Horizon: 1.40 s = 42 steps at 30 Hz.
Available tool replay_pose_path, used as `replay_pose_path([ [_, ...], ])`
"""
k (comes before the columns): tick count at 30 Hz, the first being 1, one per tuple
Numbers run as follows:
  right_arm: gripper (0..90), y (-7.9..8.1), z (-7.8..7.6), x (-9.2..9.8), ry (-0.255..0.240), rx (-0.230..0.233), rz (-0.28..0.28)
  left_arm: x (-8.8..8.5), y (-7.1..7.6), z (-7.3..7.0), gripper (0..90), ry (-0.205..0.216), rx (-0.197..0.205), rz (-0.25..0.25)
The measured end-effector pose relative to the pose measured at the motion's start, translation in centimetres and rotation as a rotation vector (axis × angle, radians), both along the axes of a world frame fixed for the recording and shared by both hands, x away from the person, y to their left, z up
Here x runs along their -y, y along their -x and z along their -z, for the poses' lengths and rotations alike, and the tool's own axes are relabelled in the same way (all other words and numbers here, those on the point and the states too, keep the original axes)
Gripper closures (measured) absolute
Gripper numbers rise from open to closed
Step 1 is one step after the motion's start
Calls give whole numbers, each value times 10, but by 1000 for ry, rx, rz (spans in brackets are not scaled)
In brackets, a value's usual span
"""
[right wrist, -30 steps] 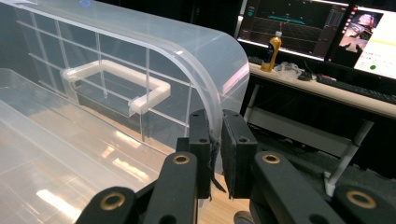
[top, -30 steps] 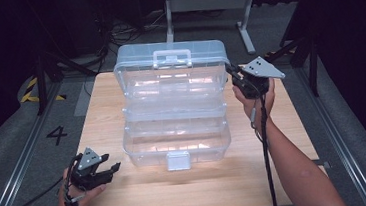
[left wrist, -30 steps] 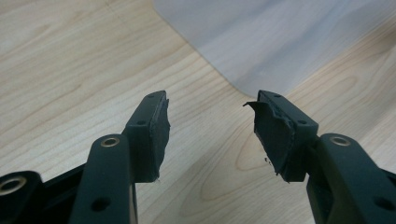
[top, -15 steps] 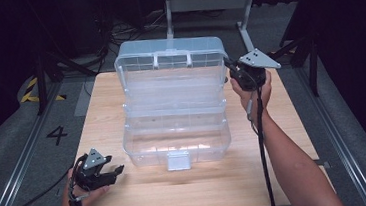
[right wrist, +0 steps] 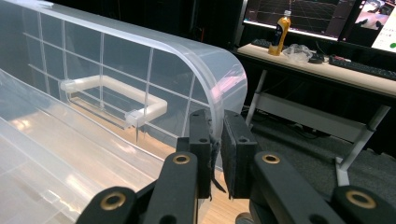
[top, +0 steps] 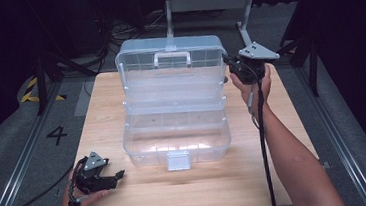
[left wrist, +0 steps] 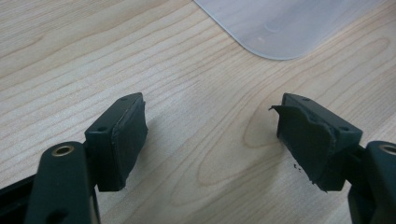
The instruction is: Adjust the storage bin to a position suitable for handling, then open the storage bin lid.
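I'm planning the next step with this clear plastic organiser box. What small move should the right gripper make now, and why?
Probably swing the clear plastic lid a little further back. The right gripper is shut on the lid's edge, the lid stands nearly upright, and the left gripper, jaws just opened with nothing between them, rests apart on the wooden table.

You had the table [top: 121, 103] lit brightly from overhead, surroundings near black. Glare sat on the clear box [top: 177, 146] front. High view was soft and grainy; your gripper views were sharper, foreground jaws slightly blurred.

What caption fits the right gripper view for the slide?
Right gripper pinches the rim of the clear storage box's raised lid, white handle beyond.
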State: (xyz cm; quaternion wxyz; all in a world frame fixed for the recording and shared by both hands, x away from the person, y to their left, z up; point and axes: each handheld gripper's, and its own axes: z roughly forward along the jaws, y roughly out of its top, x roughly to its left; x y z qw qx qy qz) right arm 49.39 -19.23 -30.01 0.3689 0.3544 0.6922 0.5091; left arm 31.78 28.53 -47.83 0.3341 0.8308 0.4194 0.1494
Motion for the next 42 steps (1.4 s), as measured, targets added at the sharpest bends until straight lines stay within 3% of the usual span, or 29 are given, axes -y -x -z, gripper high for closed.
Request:
replay_pose_path([
  [8,832,-7,-1,1,10,-16,-8,3,2,3,167,-15,20,8],
  [33,825,-35,-2,0,7,-78,-4,3,4,3,163,-20,26,1],
  [42,824,-37,-3,-1,16,-84,-2,4,4,3,160,-18,24,0],
])
